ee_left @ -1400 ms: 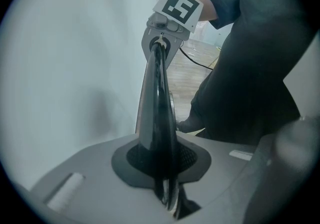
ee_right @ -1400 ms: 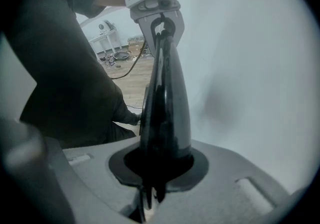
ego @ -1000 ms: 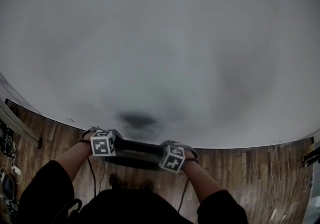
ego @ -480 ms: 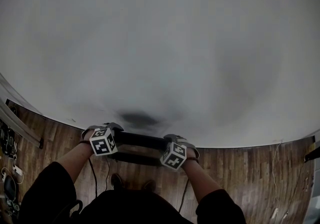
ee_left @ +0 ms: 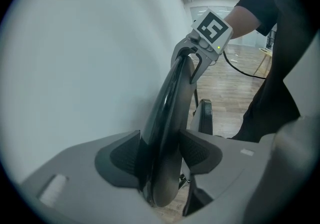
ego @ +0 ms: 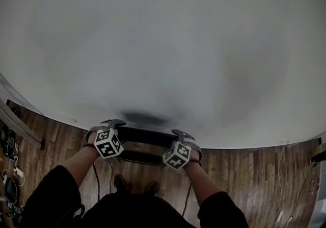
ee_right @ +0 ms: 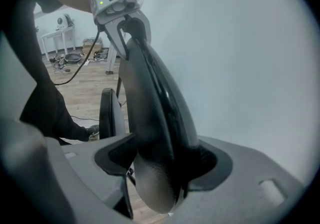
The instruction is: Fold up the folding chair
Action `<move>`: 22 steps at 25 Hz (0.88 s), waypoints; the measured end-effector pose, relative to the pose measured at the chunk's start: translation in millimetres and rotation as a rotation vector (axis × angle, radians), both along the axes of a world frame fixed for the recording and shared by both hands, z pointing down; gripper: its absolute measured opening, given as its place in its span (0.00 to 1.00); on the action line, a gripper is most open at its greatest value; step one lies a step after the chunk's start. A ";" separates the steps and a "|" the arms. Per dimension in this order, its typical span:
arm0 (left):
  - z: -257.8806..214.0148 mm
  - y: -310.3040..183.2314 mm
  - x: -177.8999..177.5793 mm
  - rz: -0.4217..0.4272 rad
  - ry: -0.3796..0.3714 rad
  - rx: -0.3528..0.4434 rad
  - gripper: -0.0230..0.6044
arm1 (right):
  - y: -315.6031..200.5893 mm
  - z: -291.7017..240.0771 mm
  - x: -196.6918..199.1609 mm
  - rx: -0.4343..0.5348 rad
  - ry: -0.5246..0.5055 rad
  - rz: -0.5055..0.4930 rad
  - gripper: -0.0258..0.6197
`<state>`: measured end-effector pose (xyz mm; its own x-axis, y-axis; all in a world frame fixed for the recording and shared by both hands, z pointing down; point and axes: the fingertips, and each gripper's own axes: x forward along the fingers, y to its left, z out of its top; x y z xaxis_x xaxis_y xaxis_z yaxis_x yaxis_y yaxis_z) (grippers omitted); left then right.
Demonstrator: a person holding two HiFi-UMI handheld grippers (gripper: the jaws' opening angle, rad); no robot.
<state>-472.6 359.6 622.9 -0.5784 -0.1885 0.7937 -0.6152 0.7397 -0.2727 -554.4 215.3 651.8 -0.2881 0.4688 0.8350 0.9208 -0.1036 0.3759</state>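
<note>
The black folding chair [ego: 144,137] stands folded flat against the white wall, its seat [ee_left: 205,115] hanging below the top rail. My left gripper [ee_left: 162,153] straddles the left end of the backrest's top edge [ee_left: 170,102]. Its jaws have just been opening, and the rail sits between the pads without being pinched. My right gripper [ee_right: 160,160] straddles the right end of the backrest [ee_right: 150,92] the same way, also just opening. In the head view the left gripper [ego: 113,126] and right gripper [ego: 182,137] sit at the two ends of the rail.
The white wall [ego: 163,43] fills most of the head view right behind the chair. Wooden floor [ego: 244,171] runs below, with cables and my shoes [ego: 118,183] close to the chair. Loose gear [ee_right: 75,57] and a white table [ee_right: 55,35] stand off to the left.
Both hands and the chair's top rail have shifted up the picture toward the wall. The marker cubes have tipped as the grippers turned.
</note>
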 end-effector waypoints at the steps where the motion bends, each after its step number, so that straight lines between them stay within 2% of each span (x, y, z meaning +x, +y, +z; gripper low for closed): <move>1: -0.1 1.9 -2.2 -0.010 -0.008 -0.006 0.44 | 1.3 -0.5 -3.1 -0.007 -0.013 0.009 0.50; 10: -0.1 14.2 -18.7 -0.089 -0.061 -0.044 0.47 | 7.7 -4.2 -23.4 -0.042 -0.093 0.094 0.57; 22: 1.3 26.6 -36.7 -0.150 -0.114 -0.071 0.50 | 13.8 -2.6 -45.3 -0.074 -0.164 0.168 0.62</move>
